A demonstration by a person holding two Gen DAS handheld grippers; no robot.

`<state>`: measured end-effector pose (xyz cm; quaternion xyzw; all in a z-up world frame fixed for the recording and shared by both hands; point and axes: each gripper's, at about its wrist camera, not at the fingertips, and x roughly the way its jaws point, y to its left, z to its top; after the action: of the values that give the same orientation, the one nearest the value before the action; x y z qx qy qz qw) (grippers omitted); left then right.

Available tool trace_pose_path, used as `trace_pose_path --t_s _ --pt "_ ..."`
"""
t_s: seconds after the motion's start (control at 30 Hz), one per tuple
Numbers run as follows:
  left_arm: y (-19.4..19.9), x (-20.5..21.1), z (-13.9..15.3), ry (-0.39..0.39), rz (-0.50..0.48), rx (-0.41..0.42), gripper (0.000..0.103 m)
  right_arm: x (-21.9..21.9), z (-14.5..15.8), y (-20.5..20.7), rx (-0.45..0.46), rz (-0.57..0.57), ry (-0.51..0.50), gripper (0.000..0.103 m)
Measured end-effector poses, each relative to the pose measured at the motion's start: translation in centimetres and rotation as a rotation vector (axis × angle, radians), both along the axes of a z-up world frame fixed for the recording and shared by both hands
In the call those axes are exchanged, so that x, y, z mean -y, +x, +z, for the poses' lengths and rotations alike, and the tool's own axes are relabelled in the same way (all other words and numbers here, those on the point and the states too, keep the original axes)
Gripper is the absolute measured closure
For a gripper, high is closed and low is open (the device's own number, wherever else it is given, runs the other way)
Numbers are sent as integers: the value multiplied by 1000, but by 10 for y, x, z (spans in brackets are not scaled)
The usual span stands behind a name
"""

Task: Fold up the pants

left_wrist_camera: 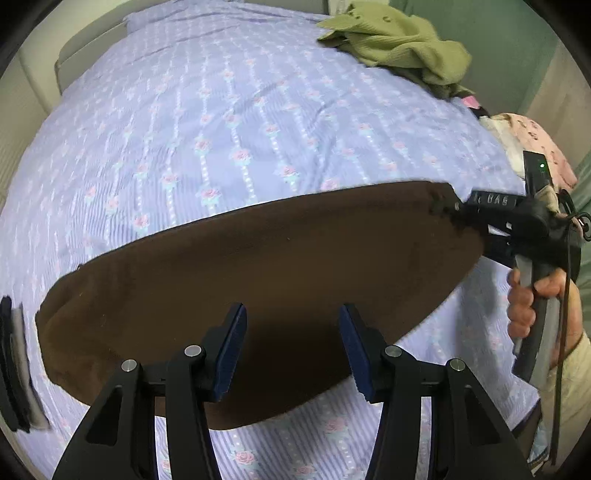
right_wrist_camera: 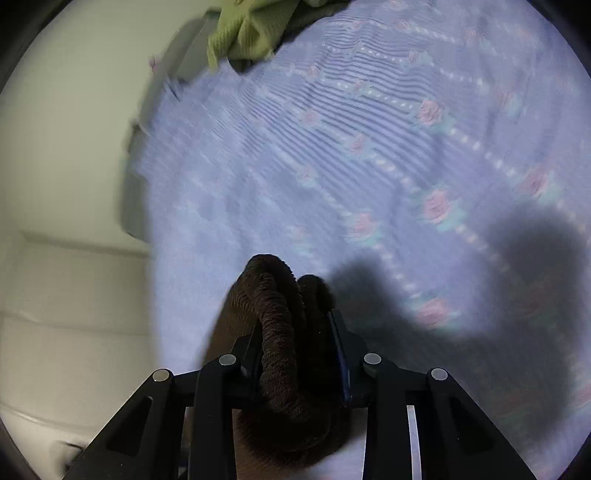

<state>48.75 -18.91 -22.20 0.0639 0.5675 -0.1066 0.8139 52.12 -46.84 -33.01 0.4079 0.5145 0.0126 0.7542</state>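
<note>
Dark brown pants (left_wrist_camera: 266, 269) lie in a long flat band across a lilac flowered bedspread (left_wrist_camera: 221, 122). My left gripper (left_wrist_camera: 293, 332) is open and empty, its blue pads above the near edge of the pants. My right gripper (left_wrist_camera: 448, 208) is shut on the right end of the pants, held by a hand (left_wrist_camera: 532, 306). In the right wrist view my right gripper (right_wrist_camera: 295, 339) clamps a bunched, ribbed brown fold of the pants (right_wrist_camera: 280, 332) above the bedspread (right_wrist_camera: 369, 147).
A green garment (left_wrist_camera: 395, 40) is heaped at the far right of the bed, also in the right wrist view (right_wrist_camera: 247, 33). A pink patterned cloth (left_wrist_camera: 535, 144) lies at the right edge. Dark and grey cloth (left_wrist_camera: 14, 365) sits at the left edge. Pale wall (right_wrist_camera: 66, 184) beside the bed.
</note>
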Motion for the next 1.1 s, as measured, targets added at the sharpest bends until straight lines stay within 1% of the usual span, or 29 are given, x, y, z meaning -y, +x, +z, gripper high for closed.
trace_pose_path --t_s 0.07,0.13,0.17,0.2,0.23,0.27,0.3,0.33,0.37,0.4,0.47,0.5,0.53,0.6,0.63,0.7,0.77,0.8,0.83,0.9,0.93,1.03,1.1 --pt "4 -11 -8 13 31 6 52 -4 4 3 3 23 -33 72" --pt "13 -24 -18 7 61 -4 53 -8 22 6 26 27 -51 72" --pt "17 -30 -22 5 75 -7 60 -10 31 3 40 37 -72 72" --pt "22 -37 -24 -3 88 -10 64 -15 44 2 61 54 -104 72" --pt "27 -44 -27 -21 102 -15 71 -24 64 0 95 80 -150 72" --pt "32 -50 -29 -41 113 -20 79 -29 77 -2 119 96 -171 72" --pt "38 -56 -31 -65 124 -24 83 -38 94 -2 157 115 -195 72" --pt "44 -62 -35 -82 129 -31 87 -43 104 0 175 122 -210 72" --pt "52 -66 -39 -86 134 -38 89 -49 114 0 192 132 -232 72" --pt "58 -69 -43 -81 137 -44 90 -54 123 1 202 140 -247 72" --pt "74 -72 -54 -54 142 -56 91 -60 132 3 212 148 -266 72" --pt "84 -73 -65 -37 142 -78 91 -63 135 3 213 152 -288 72" --pt "90 -72 -73 -22 139 -96 91 -66 134 -3 212 155 -300 72" --pt "99 -69 -85 3 120 -128 91 -73 132 0 202 160 -300 72" --pt "101 -66 -85 20 95 -123 91 -77 133 -2 196 163 -300 72" --pt "101 -66 -78 12 66 -117 91 -85 138 -6 190 164 -303 72" --pt "94 -73 -56 -52 55 -85 90 -88 143 -11 196 154 -300 72" --pt "86 -82 -39 -89 61 -55 90 -91 148 -15 201 150 -299 72" --pt "76 -90 -27 -106 71 -33 90 -96 154 -18 209 150 -301 72" --pt "55 -110 -2 -119 97 8 88 -108 167 -24 221 155 -321 72" --pt "41 -124 10 -135 110 25 84 -115 173 -25 229 159 -329 72" --pt "2 -160 32 -159 136 35 83 -141 191 -29 245 178 -349 73" --pt "-20 -185 38 -162 149 32 83 -165 203 -30 261 198 -358 73"
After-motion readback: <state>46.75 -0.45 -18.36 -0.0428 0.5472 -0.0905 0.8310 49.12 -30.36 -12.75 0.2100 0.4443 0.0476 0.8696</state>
